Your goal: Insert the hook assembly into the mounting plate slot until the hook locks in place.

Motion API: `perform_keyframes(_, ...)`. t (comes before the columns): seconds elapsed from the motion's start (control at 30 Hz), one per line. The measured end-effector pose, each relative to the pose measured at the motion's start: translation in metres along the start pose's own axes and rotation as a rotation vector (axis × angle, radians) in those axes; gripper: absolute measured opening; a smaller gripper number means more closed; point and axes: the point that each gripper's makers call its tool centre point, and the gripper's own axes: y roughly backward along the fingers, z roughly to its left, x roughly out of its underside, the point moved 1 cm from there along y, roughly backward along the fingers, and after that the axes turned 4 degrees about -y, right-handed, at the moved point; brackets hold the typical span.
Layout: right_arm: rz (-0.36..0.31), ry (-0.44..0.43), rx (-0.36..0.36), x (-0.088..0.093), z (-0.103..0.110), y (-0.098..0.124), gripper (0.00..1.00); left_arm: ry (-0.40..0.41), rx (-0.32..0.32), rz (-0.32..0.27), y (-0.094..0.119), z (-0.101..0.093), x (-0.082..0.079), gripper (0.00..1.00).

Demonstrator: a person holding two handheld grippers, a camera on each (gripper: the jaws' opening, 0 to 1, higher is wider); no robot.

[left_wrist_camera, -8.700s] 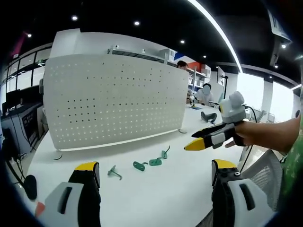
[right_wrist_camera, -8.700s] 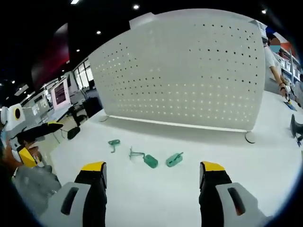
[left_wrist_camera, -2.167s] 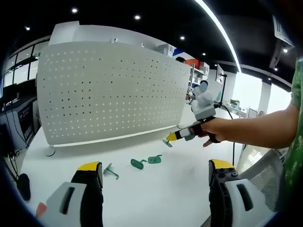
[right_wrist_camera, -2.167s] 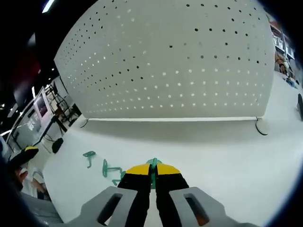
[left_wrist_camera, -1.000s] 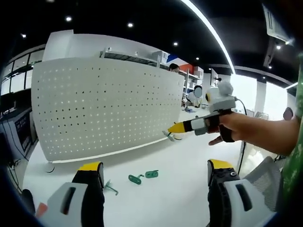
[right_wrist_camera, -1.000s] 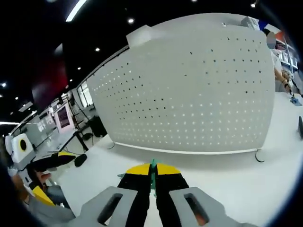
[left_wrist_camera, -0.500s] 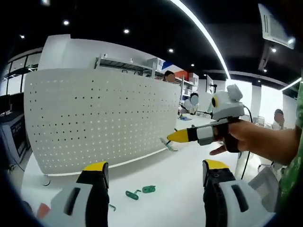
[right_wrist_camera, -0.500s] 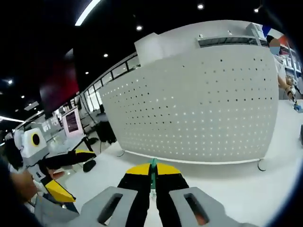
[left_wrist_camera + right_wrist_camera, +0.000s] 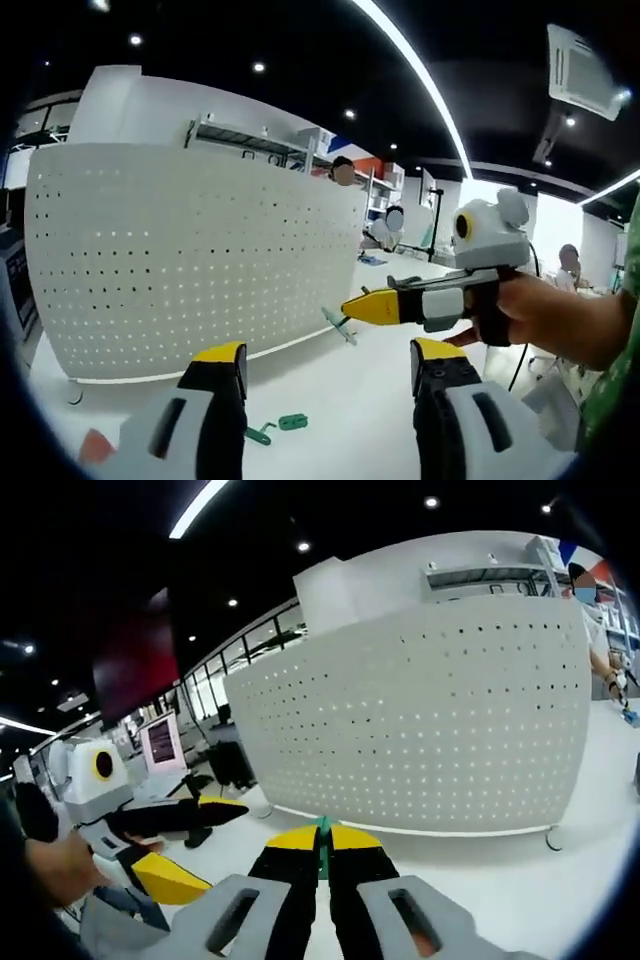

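Item: my left tongs (image 9: 325, 365), jaws spread wide with nothing between them, rising from six o'clock in the left gripper view. Item: my right tongs (image 9: 322, 842), yellow tips pressed together on a green hook (image 9: 322, 827), whose thin edge stands up between the tips at six o'clock in the right gripper view; in the left gripper view the same tongs (image 9: 348, 307) reach in from three o'clock, held in my hand (image 9: 530, 315), with the hook (image 9: 337, 325) hanging off the tip in the air, in front of the panel's right end and apart from it. Item: white perforated mounting plate (image 9: 190, 255), upright on small feet on the bench (image 9: 330, 390), spanning nine to one o'clock in the left gripper view and the centre to three o'clock in the right gripper view (image 9: 430, 720). Item: two loose green hooks (image 9: 278, 427) lying side by side on the white bench top between my left jaws, well short of the plate. Item: my left tongs seen from the right gripper view (image 9: 195, 845), at eight o'clock, black jaws with yellow tips apart. Room: dark ceiling with round spotlights and one long light strip (image 9: 415, 85); a ceiling air unit (image 9: 585, 70) at two o'clock; white shelving (image 9: 265, 140) behind the plate; monitors (image 9: 160, 742) at nine o'clock in the right gripper view; people in the background beyond the plate.
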Motion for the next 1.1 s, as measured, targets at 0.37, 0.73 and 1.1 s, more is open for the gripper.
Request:
perform_keyframes(0.37, -0.022, 0.011, -0.016, -0.007, 0.009, 0.005, 0.01, 0.028, 0.037, -0.007, -0.01, -0.004, -0.003, 0.49)
perform_keyframes(0.73, -0.027, 0.022, -0.042, -0.009, 0.022, 0.006, 0.01, 0.099, 0.075, -0.012, -0.012, -0.007, -0.003, 0.3)
perform_keyframes(1.1, -0.036, 0.03, -0.065, -0.012, 0.033, 0.007, 0.01, 0.09, 0.092, -0.005, -0.013, -0.011, -0.002, 0.19)
